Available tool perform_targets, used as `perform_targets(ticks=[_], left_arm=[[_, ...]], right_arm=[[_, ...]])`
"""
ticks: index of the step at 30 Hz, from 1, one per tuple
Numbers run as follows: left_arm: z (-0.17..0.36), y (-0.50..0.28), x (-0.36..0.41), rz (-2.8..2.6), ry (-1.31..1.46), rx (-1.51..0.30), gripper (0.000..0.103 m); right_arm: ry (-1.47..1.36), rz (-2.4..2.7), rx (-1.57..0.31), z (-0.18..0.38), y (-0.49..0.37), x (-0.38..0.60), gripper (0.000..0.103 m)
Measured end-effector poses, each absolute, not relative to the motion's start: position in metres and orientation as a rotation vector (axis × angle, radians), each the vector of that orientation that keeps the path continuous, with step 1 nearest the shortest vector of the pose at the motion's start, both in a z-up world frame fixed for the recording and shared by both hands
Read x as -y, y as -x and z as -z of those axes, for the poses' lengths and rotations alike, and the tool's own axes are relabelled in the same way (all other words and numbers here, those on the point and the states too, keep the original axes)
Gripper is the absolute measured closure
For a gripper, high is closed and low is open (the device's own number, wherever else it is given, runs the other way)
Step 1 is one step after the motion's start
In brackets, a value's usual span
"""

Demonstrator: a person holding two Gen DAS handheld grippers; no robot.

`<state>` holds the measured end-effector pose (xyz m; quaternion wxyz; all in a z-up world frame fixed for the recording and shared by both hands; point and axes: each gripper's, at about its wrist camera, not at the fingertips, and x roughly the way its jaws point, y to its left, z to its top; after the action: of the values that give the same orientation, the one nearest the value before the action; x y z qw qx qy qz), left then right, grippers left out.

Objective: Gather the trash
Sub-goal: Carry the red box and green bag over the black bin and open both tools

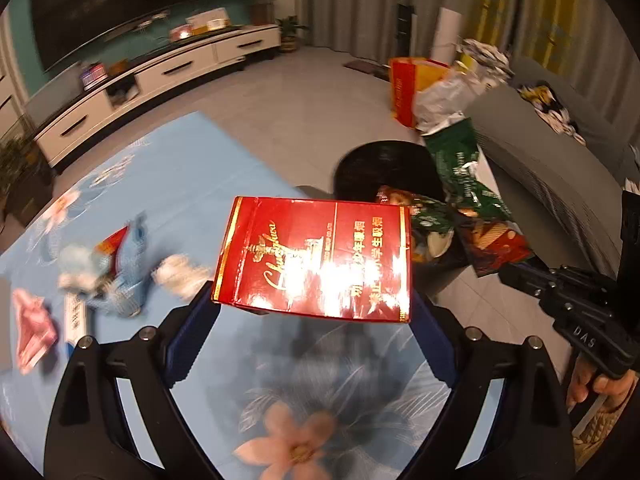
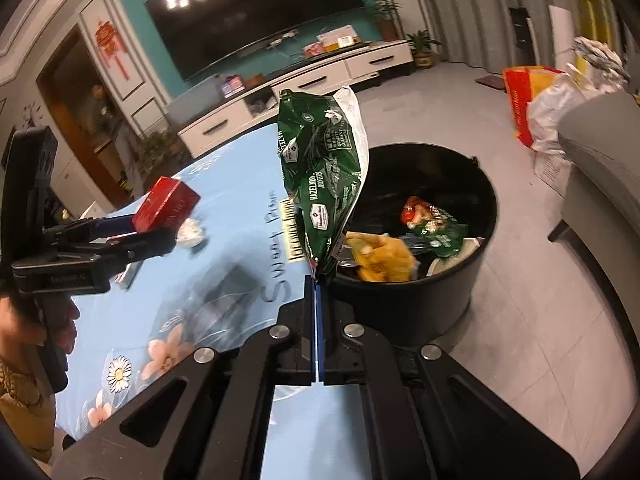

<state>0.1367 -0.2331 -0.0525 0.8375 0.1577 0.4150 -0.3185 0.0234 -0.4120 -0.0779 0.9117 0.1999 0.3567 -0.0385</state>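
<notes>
Holding a red carton (image 1: 316, 258) clamped flat between the blue pads of the left gripper (image 1: 312, 304), up off the table (image 1: 192, 168). Gold script across the lid, starts "Chu" and then gets washed out by glare; rows of gold Chinese characters beside it, too blown out to read properly. Same carton (image 2: 166, 203) pops up in the right wrist view, sticking out past the left gripper (image 2: 158, 226) over the blue floral cloth.

Pinching a green bag (image 2: 322, 184) with the right gripper (image 2: 317, 280), pads pressed together on the bag's bottom corner, bag standing up above the table edge right next to the bin (image 2: 424, 280). "HAZELNUT WAFERS" printed on it a few times, plus a small white diamond logo that's too tiny to make out. Same bag (image 1: 460, 168) hangs over the bin (image 1: 384, 164) in the left view, with the right gripper (image 1: 508, 272) body marked "DAS".

Already sitting in the bin: a yellow wrapper (image 2: 380, 258), another green packet (image 2: 438, 232) and a red-orange one (image 2: 418, 208).

Reading "Sweet" in dark handwriting-style letters on the cloth, next word blurry. Still lying on the table: a white wad (image 1: 180, 274), a crumpled blue pile (image 1: 116, 268) and a pink wrapper (image 1: 32, 326), all motion-blurred.
</notes>
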Motion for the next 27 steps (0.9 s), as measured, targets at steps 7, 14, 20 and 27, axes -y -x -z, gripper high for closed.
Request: perform_targets(ticks=[7,14,20,27], left_arm=[[0.062,-0.142,0.288,0.737,-0.378,-0.875,0.012],[0.075,-0.153,0.326,0.747,-0.407,-0.873,0.012],[0.089,-0.164,0.348,0.754,-0.418,-0.892,0.012],[0.096,-0.173,0.351,0.745,-0.387,-0.907,0.01]], right_arm=[[-0.436,0.112,-0.727,0.085,-0.024,0.437,0.102],[-0.45,0.124,-0.732,0.09,-0.038,0.452,0.102],[-0.455,0.146,-0.765,0.1,-0.053,0.461,0.101],[-0.493,0.186,-0.782,0.11,-0.056,0.47,0.069]])
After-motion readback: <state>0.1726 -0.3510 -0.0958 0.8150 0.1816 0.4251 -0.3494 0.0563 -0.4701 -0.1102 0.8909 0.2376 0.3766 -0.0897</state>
